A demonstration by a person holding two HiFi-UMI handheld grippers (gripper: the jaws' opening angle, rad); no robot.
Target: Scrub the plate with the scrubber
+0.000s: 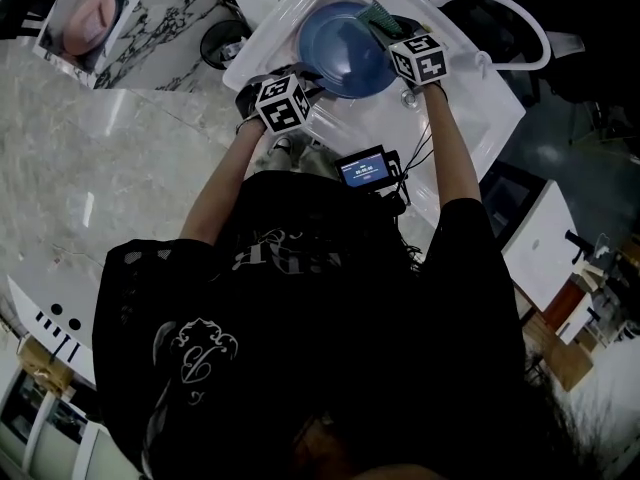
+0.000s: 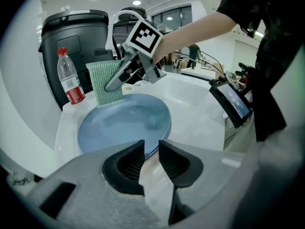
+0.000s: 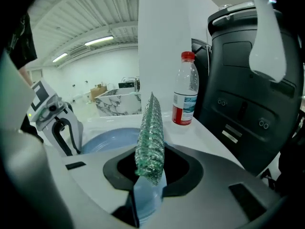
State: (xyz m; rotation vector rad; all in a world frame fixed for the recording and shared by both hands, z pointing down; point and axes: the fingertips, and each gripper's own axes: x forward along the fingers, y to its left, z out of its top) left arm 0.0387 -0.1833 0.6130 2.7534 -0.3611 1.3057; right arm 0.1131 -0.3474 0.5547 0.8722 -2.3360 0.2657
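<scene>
Scrubber (image 3: 150, 137) clamped in right hand-held gripper (image 3: 148, 173) touches plate (image 2: 124, 123) rim; left hand-held gripper (image 2: 151, 149) pinches opposite rim

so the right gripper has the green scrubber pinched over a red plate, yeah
Not quite: the plate is blue, not red, as the left gripper view shows. The only red nearby is the cap and label of the bottle behind it. The right gripper does have the green scrubber pinched.

Head view dim; gripper views bright, fisheye-warped at edges.
</scene>
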